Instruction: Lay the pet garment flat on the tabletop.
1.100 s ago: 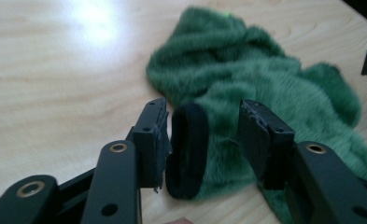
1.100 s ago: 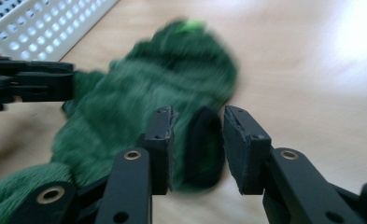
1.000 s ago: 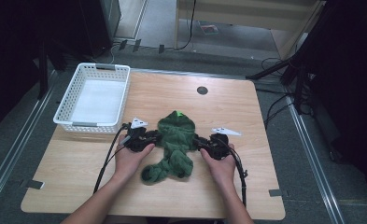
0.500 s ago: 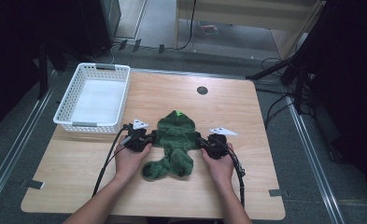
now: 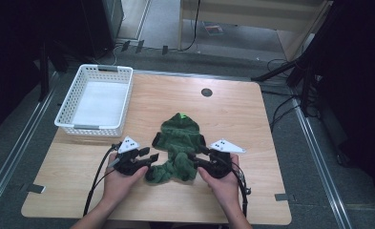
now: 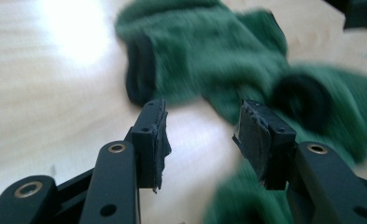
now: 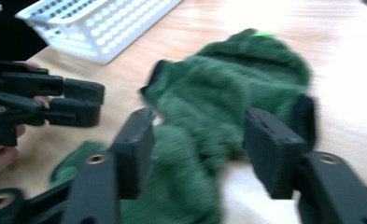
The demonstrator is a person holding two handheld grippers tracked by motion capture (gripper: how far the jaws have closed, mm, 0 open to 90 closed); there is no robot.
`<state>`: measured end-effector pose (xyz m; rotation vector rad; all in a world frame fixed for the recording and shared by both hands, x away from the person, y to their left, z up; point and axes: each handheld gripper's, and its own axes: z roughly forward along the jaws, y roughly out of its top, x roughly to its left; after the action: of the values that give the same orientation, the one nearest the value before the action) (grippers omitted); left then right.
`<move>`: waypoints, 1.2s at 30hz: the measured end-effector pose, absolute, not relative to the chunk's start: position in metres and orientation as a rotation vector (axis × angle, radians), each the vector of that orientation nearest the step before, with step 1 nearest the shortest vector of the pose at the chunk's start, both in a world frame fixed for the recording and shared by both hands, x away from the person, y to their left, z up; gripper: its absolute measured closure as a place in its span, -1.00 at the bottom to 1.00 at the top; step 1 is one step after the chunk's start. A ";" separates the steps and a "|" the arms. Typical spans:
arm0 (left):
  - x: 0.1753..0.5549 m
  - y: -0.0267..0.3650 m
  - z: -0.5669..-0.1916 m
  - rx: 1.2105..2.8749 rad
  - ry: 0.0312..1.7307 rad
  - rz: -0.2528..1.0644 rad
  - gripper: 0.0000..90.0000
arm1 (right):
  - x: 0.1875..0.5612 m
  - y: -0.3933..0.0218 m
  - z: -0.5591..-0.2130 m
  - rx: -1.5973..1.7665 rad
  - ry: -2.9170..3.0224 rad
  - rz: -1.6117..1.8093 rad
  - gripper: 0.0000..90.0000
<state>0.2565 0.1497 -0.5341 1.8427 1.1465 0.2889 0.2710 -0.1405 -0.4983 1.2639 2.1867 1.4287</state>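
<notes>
Both gripper views are smeared by motion blur, so the weave and folds of the green knitted garment are hard to make out; in the left gripper view its lower part is cut off by the frame edge. The garment lies crumpled at the middle of the tabletop, a bright green tag at its 12 o'clock end. The left gripper sits at the garment's 8 o'clock side, its fingers spread and just opened, bare wood between them; the right gripper sits at the 4 o'clock side, its fingers likewise spread after opening, with cloth lying between them unpinched. A white basket stands at 10 o'clock from the garment, well apart; a dark round hole marks the tabletop at 12 o'clock.
</notes>
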 end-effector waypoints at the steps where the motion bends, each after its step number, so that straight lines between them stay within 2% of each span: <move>1: 0.251 0.152 -0.537 1.831 1.144 0.263 0.15 | 0.268 -0.137 -0.498 1.259 2.195 1.423 -0.16; 5: 0.235 0.153 -0.549 1.852 1.119 0.247 0.18 | 0.255 -0.122 -0.502 1.245 2.223 1.393 -0.20; 7: 0.233 0.152 -0.552 1.858 1.113 0.257 0.30 | 0.252 -0.116 -0.508 1.250 2.242 1.386 -0.16; 8: 0.233 0.151 -0.553 1.859 1.108 0.257 0.37 | 0.250 -0.112 -0.512 1.243 2.261 1.369 -0.10; 9: 0.232 0.151 -0.553 1.865 1.101 0.264 0.45 | 0.249 -0.108 -0.515 1.230 2.278 1.340 0.05; 11: 0.233 0.150 -0.553 1.878 1.113 0.261 0.63 | 0.246 -0.104 -0.520 1.194 2.287 1.276 0.46; 15: 0.233 0.153 -0.554 1.884 1.119 0.246 0.91 | 0.246 -0.118 -0.516 1.242 2.219 1.292 0.78; 21: 0.234 0.153 -0.554 1.892 1.115 0.231 0.93 | 0.241 -0.148 -0.512 1.297 2.144 1.316 0.77; 26: 0.235 0.153 -0.554 1.886 1.116 0.228 0.89 | 0.234 -0.183 -0.519 1.403 2.100 1.256 0.67; 30: 0.231 0.159 -0.552 1.838 1.109 0.236 0.60 | 0.229 -0.210 -0.523 1.516 2.000 1.181 0.45; 33: 0.227 0.165 -0.548 1.830 1.084 0.247 0.36 | 0.225 -0.224 -0.516 1.528 1.915 1.273 0.31; 36: 0.225 0.168 -0.544 1.797 1.068 0.223 0.21 | 0.222 -0.225 -0.508 1.450 1.896 1.378 0.20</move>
<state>0.2251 0.1675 -0.5438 1.7966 1.0682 0.2234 0.2220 -0.2250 -0.5080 1.4496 1.8961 1.3778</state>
